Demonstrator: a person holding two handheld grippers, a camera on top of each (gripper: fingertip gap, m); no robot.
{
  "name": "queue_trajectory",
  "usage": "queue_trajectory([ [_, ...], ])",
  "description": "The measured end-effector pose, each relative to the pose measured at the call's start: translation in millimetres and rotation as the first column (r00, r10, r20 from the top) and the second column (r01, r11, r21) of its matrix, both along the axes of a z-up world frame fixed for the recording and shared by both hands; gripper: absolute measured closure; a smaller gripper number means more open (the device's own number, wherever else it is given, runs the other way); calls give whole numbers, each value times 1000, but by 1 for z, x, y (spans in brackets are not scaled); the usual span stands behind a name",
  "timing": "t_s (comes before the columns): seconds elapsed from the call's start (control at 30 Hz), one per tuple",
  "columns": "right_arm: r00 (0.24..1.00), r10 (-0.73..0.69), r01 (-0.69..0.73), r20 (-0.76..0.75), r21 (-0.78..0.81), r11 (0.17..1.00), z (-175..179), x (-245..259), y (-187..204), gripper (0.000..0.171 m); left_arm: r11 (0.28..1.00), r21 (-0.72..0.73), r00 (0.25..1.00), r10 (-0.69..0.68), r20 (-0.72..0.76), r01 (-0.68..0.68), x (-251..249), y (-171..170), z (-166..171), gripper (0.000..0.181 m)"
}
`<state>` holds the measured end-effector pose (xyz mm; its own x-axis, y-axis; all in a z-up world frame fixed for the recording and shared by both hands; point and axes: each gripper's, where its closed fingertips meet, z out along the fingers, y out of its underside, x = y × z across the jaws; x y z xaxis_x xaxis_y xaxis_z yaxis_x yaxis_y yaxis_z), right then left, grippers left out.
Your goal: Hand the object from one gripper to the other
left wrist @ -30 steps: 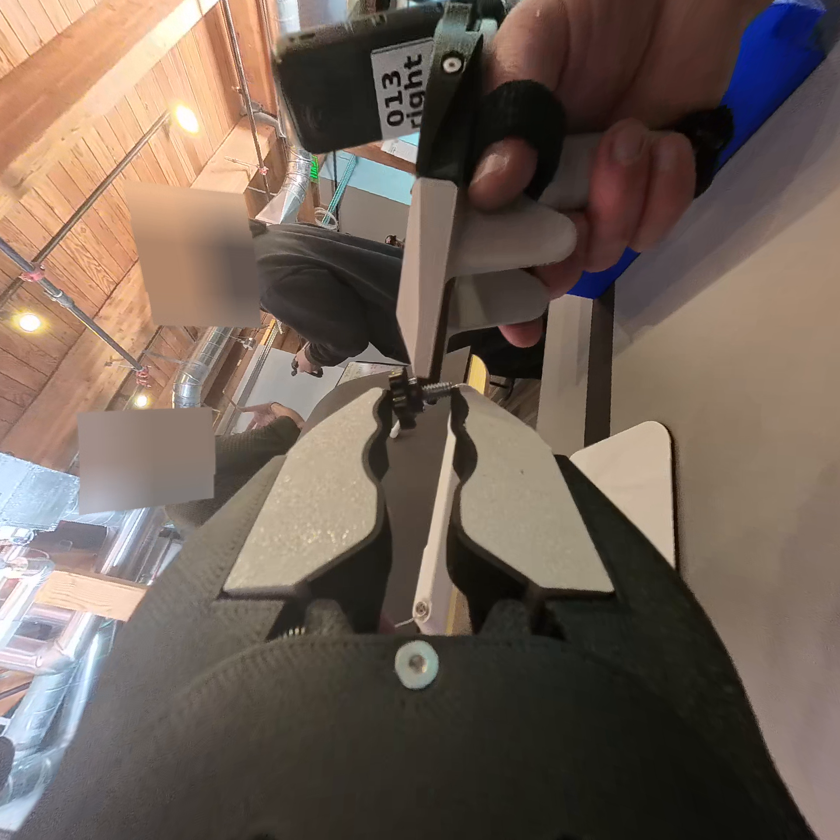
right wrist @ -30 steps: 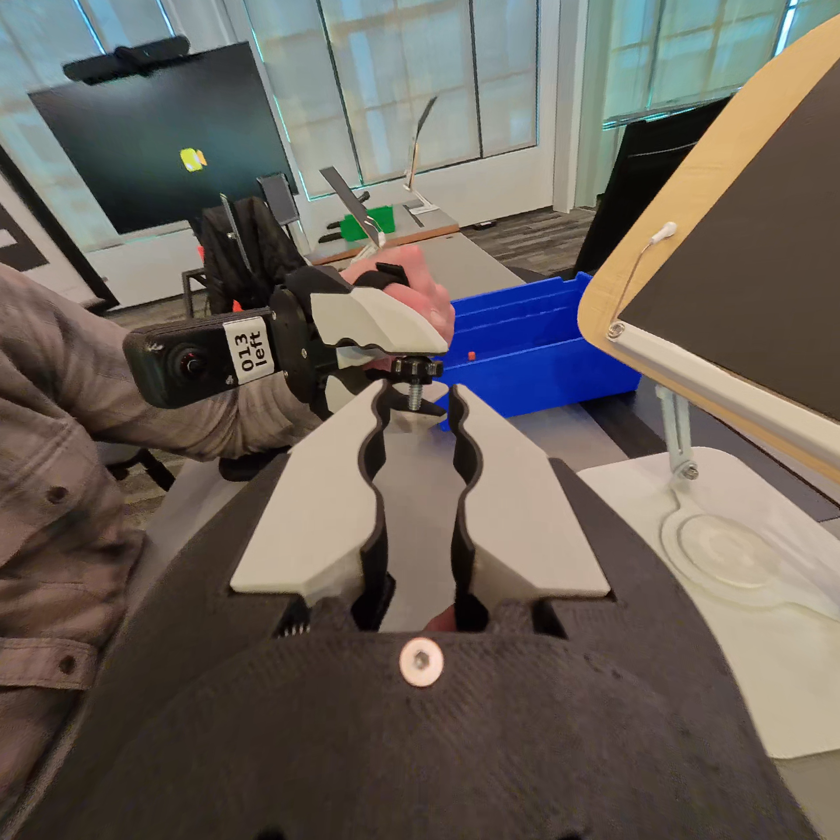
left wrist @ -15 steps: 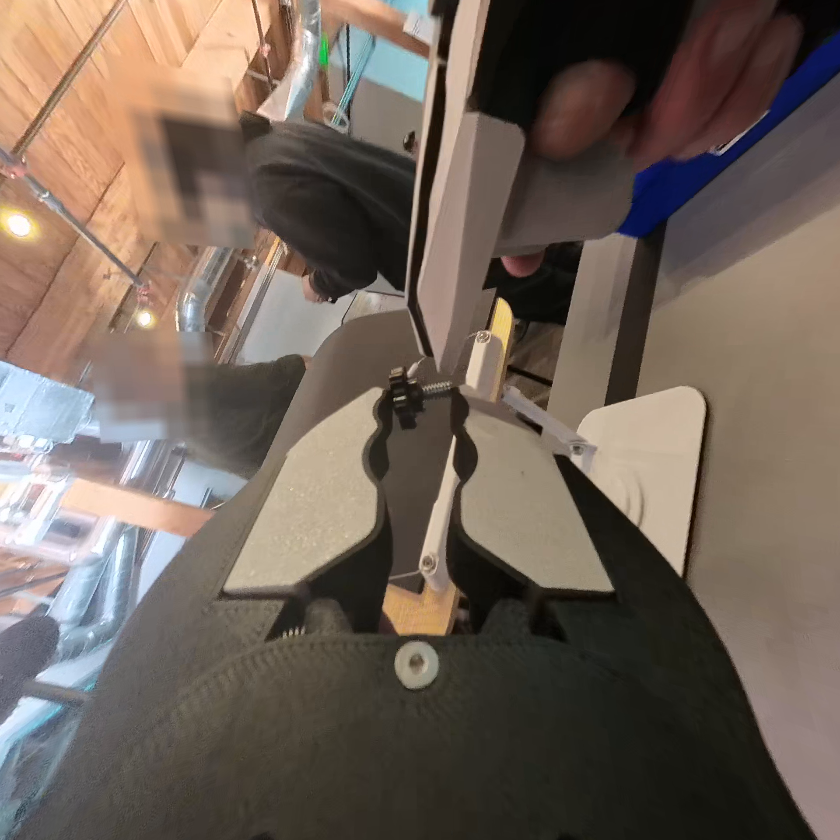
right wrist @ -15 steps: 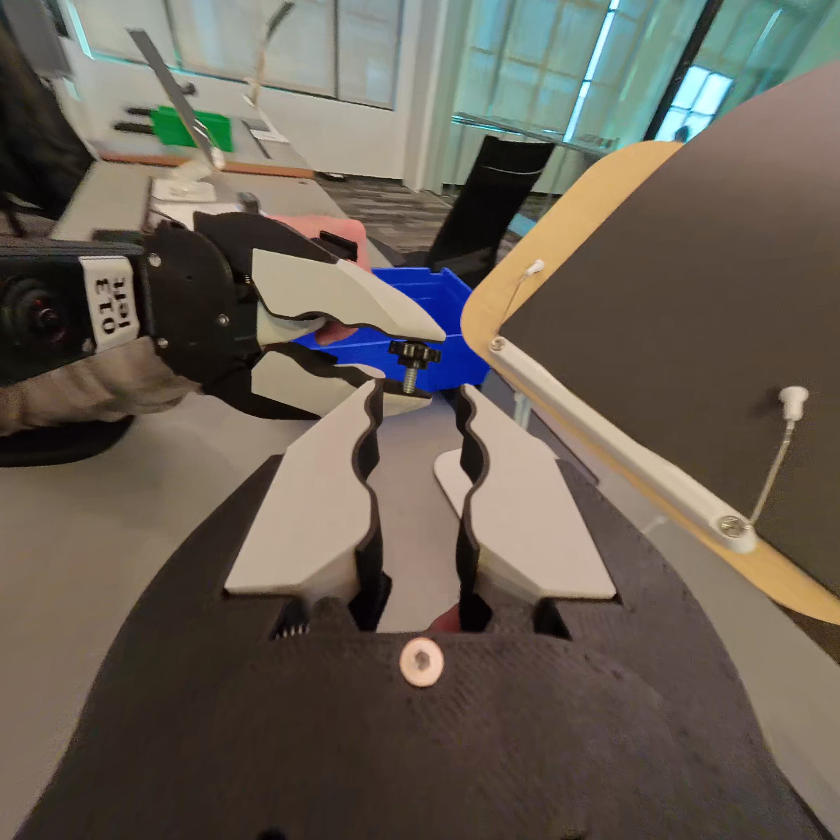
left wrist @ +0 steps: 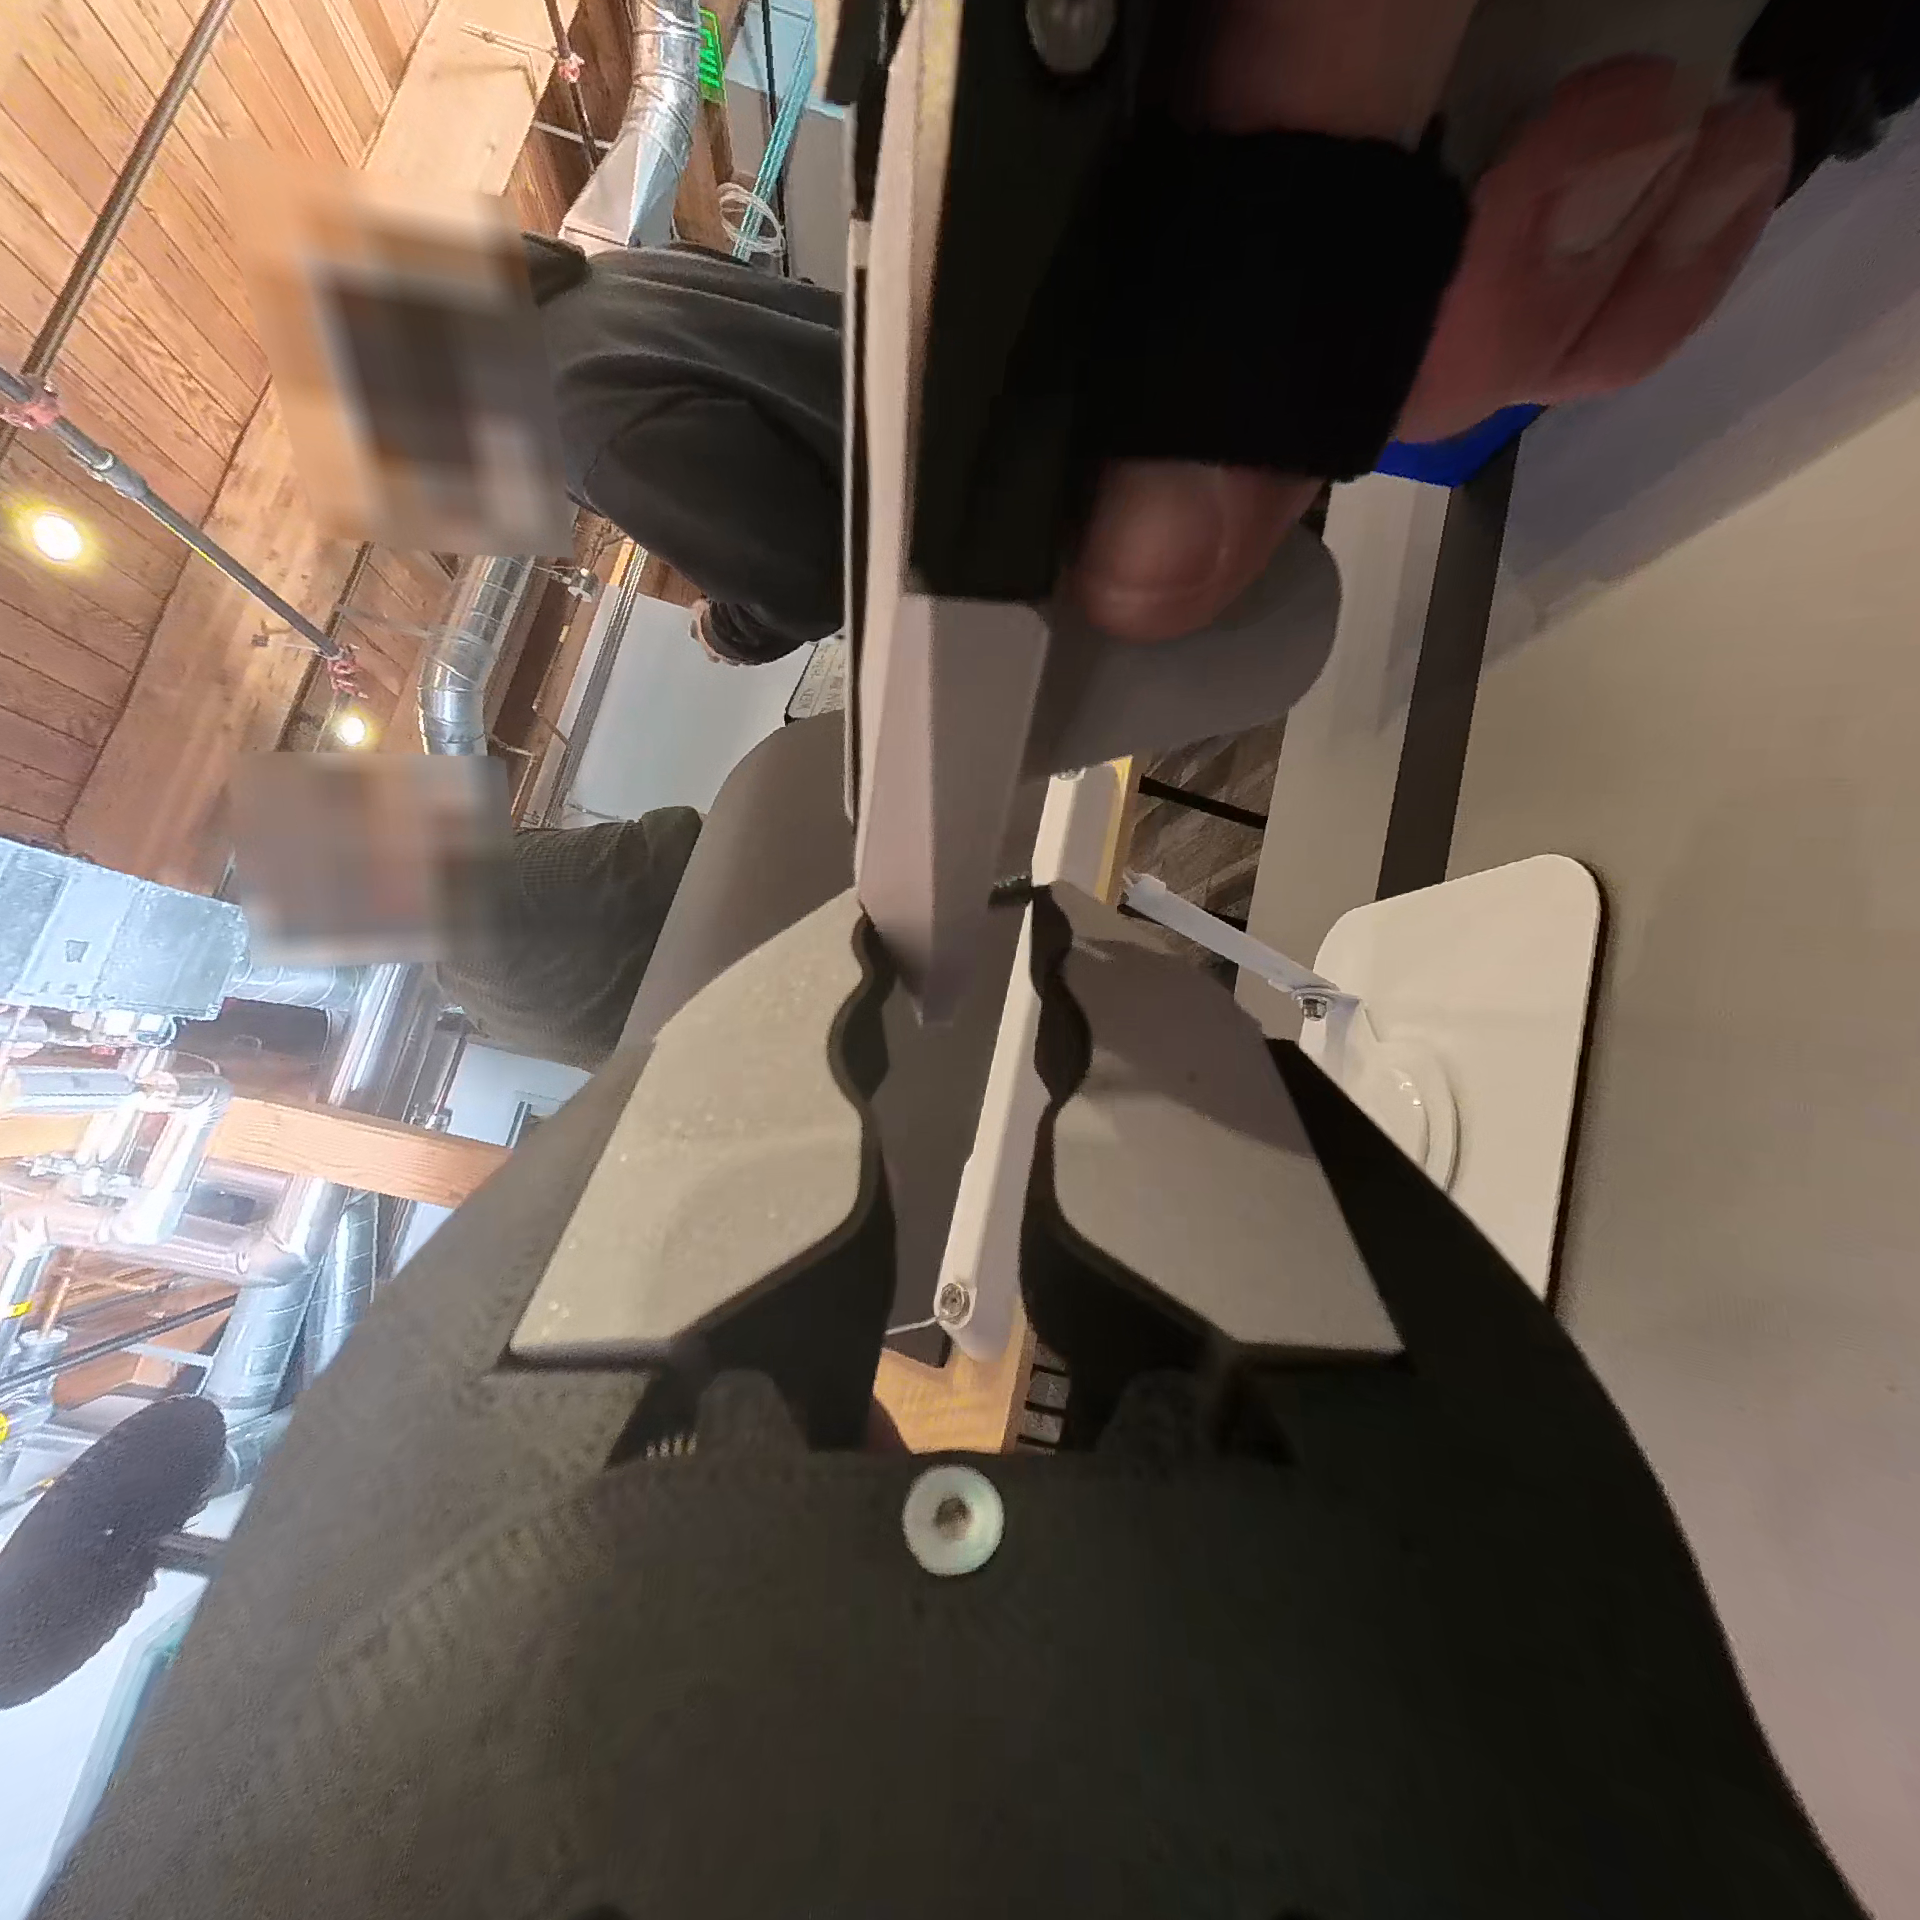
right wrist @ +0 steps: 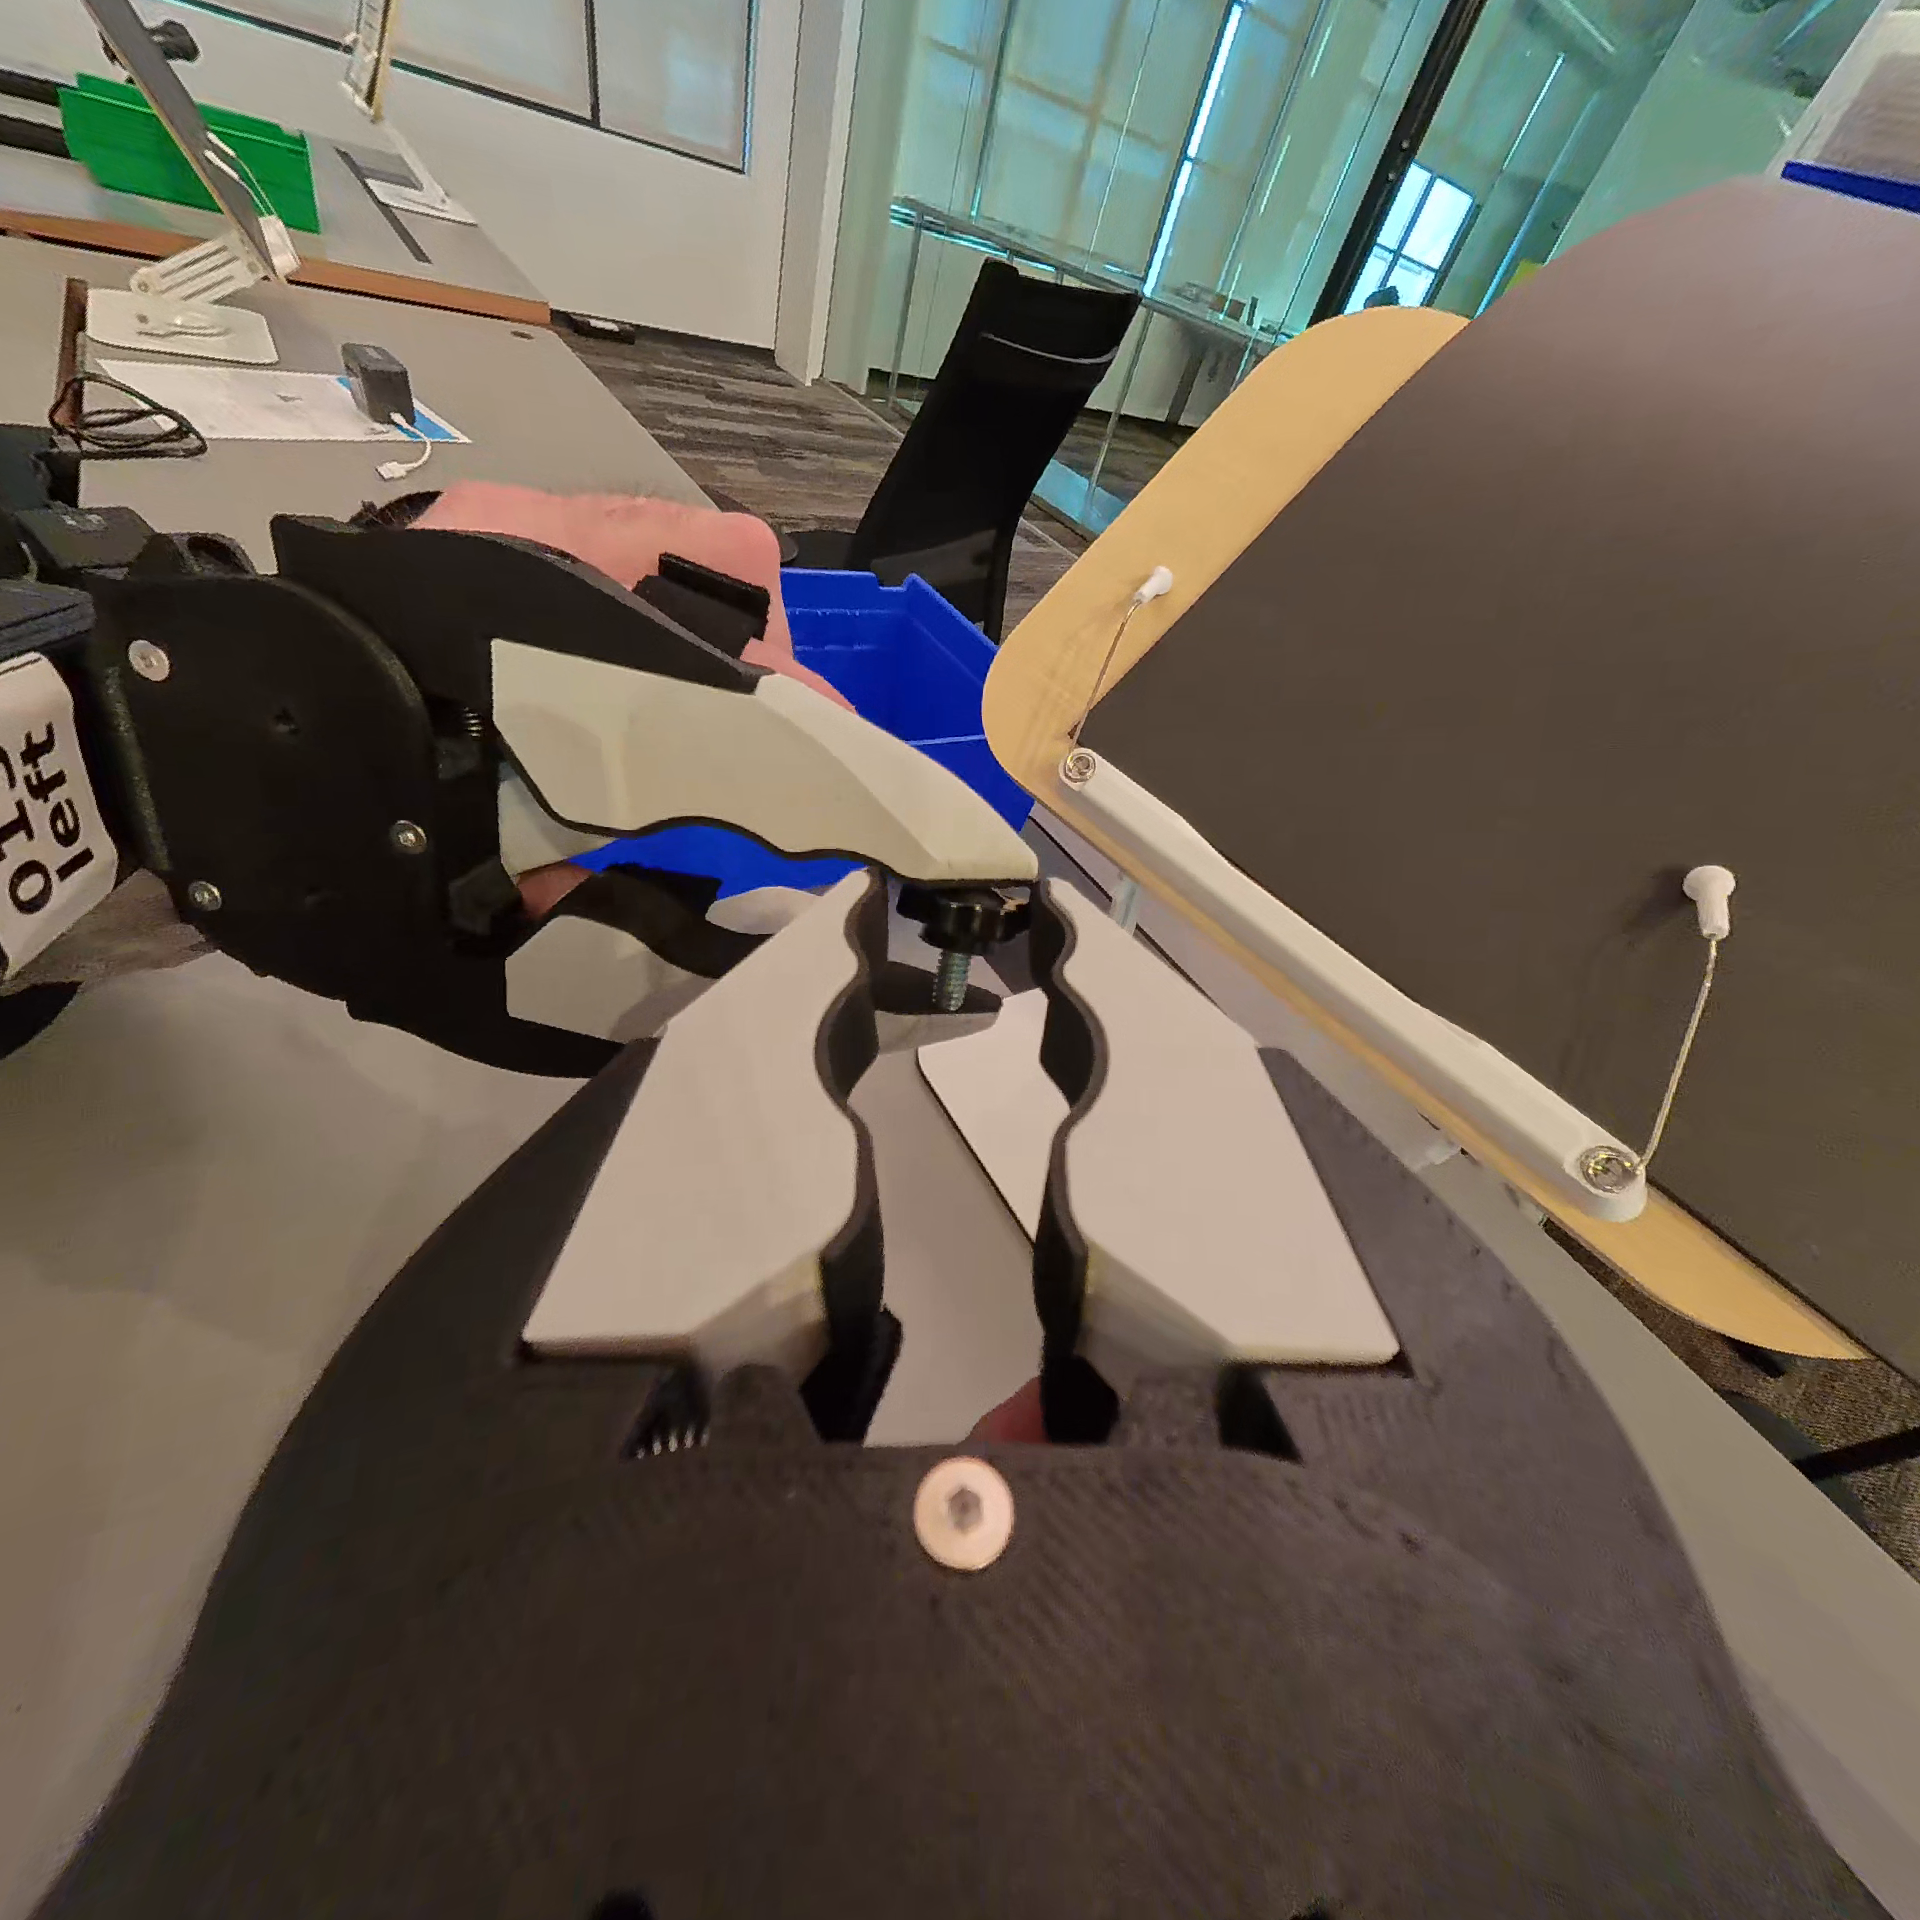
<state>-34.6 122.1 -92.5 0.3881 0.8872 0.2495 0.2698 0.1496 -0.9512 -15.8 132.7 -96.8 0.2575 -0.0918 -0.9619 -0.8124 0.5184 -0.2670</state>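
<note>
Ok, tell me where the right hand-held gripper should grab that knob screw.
Judging by its pose, grip the bare threaded shank of the knob screw, below the black head, coming head-on from the open side, since the left hand-held gripper pinches it top and bottom.

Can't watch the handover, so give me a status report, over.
Left gripper shut on thumbscrew. Right gripper open, fingertips flanking it, not yet clamped. Nothing in the way.

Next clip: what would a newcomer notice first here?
The small black knob screw, pinched upright between the left gripper's jaws, sits right at the tips of the right gripper's open jaws. Behind them, a blue bin stands on the grey table, and a big dark tilted board fills the right.
</note>
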Motion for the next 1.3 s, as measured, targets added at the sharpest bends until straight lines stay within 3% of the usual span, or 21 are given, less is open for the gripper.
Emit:
queue_trajectory([
  [0.27,1000,-8,8,13,-15,1000,-1,3,3,143,1000,14,1000,10,6,-10,-1,1,3,157],
  [0.53,1000,4,-3,17,-45,999,-4,0,0,149,999,35,1000,9,-11,-9,0,-3,2,157],
  [0.83,997,55,-59,-55,-78,995,3,0,-4,150,999,47,999,-21,31,20,7,-8,10,156],
  [1.03,943,191,-258,-273,-233,938,20,4,-13,150,995,30,985,-98,144,95,10,-17,22,145],
  [1.3,798,352,-556,-489,-372,743,24,4,-32,150,971,28,955,-240,177,238,26,-36,25,140],
])
